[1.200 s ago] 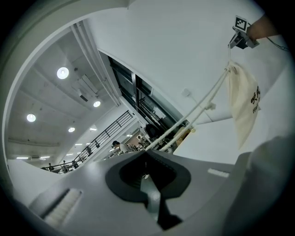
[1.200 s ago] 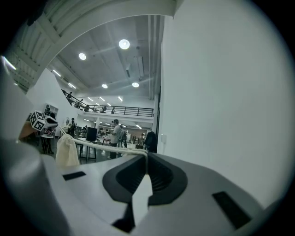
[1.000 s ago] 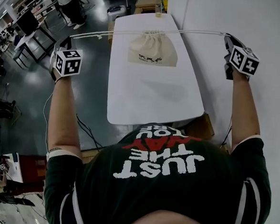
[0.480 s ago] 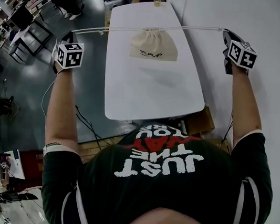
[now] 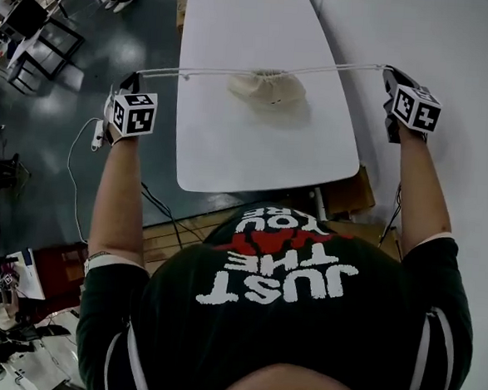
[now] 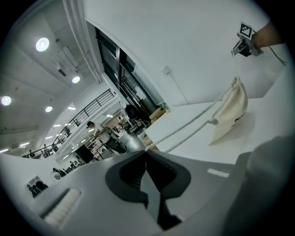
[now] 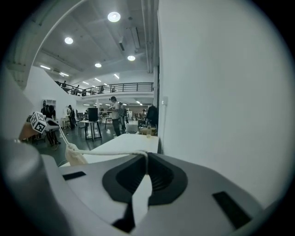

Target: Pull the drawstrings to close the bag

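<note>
A cream drawstring bag [image 5: 268, 87] hangs by its gathered mouth just above the white table [image 5: 231, 147], casting a shadow on it. White drawstrings [image 5: 228, 70] run taut from it to both sides. My left gripper [image 5: 133, 80] is off the table's left edge, shut on the left cord end. My right gripper [image 5: 389, 73] is near the wall, shut on the right end. In the left gripper view the cords [image 6: 184, 129] lead from my jaws [image 6: 146, 151] to the bag [image 6: 230, 113]. In the right gripper view a cord [image 7: 110, 153] runs from the shut jaws [image 7: 146, 154] to the bag [image 7: 76, 156].
A white wall [image 5: 454, 46] stands close on the right of the table. Dark floor [image 5: 55, 152] with cables lies to the left, under my left gripper. Desks, chairs and people are far off in the hall.
The bag lay flat on the table with its print showing; now it is bunched up and lifted on the taut cords. Both grippers sit lower and nearer in the head view.
</note>
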Demonstrator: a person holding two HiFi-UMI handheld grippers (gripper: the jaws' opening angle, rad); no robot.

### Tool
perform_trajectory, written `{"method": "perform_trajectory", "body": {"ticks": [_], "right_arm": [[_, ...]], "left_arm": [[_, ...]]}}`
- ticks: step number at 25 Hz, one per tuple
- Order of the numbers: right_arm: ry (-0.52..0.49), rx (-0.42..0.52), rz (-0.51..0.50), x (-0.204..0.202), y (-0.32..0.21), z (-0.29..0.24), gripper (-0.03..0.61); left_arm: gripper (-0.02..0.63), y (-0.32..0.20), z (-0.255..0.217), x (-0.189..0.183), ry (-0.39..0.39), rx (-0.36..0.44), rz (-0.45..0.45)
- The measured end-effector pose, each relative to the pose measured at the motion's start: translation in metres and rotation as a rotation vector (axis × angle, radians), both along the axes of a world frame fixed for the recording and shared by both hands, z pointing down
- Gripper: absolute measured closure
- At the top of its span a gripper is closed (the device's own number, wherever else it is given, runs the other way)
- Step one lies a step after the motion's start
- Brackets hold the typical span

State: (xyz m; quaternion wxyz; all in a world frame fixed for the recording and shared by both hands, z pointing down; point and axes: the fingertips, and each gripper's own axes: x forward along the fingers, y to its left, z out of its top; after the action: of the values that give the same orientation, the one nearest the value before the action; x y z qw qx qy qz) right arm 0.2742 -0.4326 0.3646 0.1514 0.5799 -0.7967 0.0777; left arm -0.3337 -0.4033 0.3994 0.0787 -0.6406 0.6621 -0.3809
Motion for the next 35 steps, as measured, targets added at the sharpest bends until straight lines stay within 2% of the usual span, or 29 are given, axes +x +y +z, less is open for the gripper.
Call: {"method": "perform_trajectory", "body": {"ticks": [6,9,12,17,22,26,31,35], "right_arm": [[-0.038,-0.091,0.013,0.009,0.032,0.048,0.566],[-0.038,-0.122,0.001,0.004,0.053,0.063,0.566],[-0.037,-0.146,-0.023,-0.005,0.076,0.073,0.566],[-0.057,-0.198,-0.052,-0.019,0.107,0.09,0.566],[-0.103,-0.261,-0.076,-0.027,0.13,0.12,0.566],[-0.132,-0.32,-0.114,-0.043,0.15,0.141,0.566],[-0.177,-0.383,-0.193,-0.077,0.177,0.17,0.566],[-0.206,-0.415,-0.257,-0.107,0.196,0.186,0.566]], "left_arm": [[0.601,0.044,0.069,0.008,0.082,-0.104,-0.007],[0.601,0.071,0.096,0.011,0.096,-0.151,0.005],[0.601,0.099,0.115,0.013,0.152,-0.184,-0.005],[0.601,0.139,0.136,0.017,0.29,-0.216,-0.028],[0.601,0.17,0.152,0.039,0.431,-0.232,-0.023],[0.601,0.193,0.163,0.067,0.56,-0.25,0.032],[0.601,0.22,0.185,0.111,0.797,-0.282,0.116],[0.601,0.234,0.198,0.138,0.925,-0.304,0.192]]}}
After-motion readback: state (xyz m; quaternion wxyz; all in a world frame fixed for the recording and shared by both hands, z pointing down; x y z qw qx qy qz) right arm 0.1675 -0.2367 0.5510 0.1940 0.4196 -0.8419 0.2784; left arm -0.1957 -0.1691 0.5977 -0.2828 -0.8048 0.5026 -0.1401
